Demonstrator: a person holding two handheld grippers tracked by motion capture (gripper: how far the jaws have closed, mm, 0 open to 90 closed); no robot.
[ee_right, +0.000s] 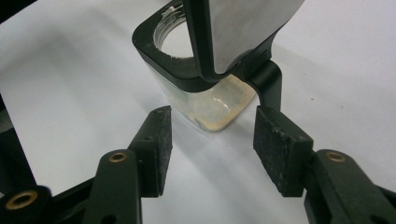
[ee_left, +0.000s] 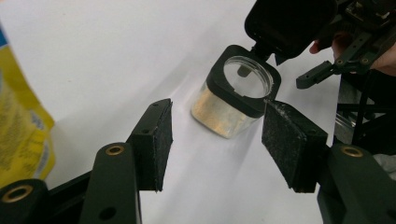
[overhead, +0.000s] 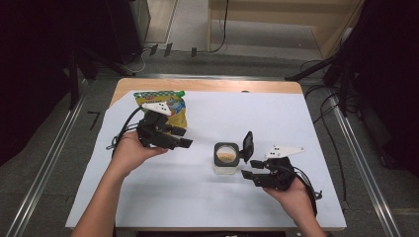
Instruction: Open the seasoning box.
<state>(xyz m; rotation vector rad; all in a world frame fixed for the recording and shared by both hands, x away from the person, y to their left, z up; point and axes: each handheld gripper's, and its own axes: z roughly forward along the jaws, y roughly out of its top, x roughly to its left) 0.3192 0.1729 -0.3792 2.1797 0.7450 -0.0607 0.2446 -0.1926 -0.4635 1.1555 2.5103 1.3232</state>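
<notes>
The jar (overhead: 226,159) sits in the middle of the white sheet (overhead: 197,192), its lid (overhead: 247,146) flipped up, ready for filling. The right gripper (overhead: 250,169) waits just beside the jar, jaws apart. The left gripper (overhead: 184,137) is near the jar too, jaws apart, by the yellow bag (overhead: 179,114).

Yellow pouch (overhead: 174,109) print apparently too blurred; nothing legible.

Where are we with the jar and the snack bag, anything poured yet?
Done: the jar stands with its flip lid open. In hand: nothing; left gripper and right gripper are both open. The yellow bag lies behind the left gripper, so any pouring looks still ahead.
</notes>
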